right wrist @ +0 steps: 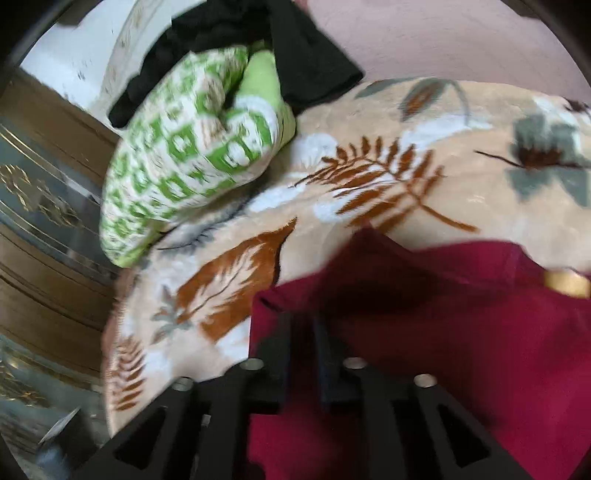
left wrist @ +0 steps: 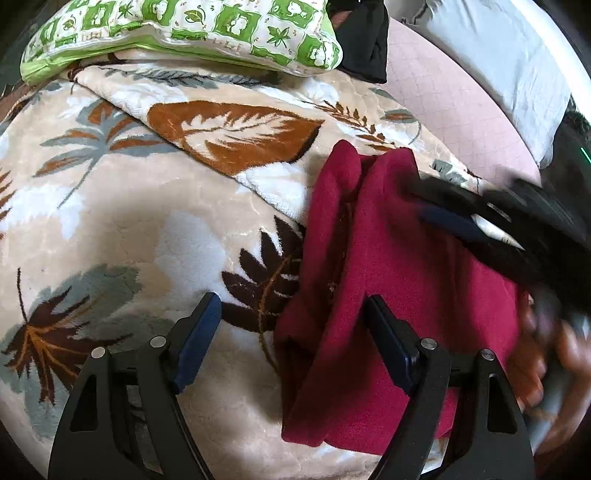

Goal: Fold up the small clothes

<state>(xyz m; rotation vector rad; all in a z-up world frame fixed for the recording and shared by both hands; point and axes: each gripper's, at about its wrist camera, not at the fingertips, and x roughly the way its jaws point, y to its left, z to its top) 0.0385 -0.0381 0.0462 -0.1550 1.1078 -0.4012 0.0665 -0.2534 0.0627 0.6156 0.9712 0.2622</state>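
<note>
Folding progress: judged partway; the crimson fleece garment (left wrist: 402,280) already lies doubled lengthwise into a long narrow shape, with one layer lapped over another along its left side
Left to do: probably a crosswise fold to shorten it, then setting it aside; no finished stack of clothes is in view
Garment place: on the leaf-print plush blanket (left wrist: 122,206), toward its right side, well below the green-and-white patterned pillow (left wrist: 192,33) and the black cloth (left wrist: 364,44) at the head of the bed
Left gripper (left wrist: 291,332): jaws wide, nothing between them; its right finger hangs over the garment's near end, its left finger over bare blanket; contact with the cloth cannot be told
Right gripper (right wrist: 304,328): blurred; jaws narrow with a small gap; the tips sit at the garment's (right wrist: 424,332) far upper edge, cloth close around them, but whether the pads pinch it cannot be told
Person's hand (left wrist: 535,332): blurred, at the right rim, gripping the right tool's handle
</note>
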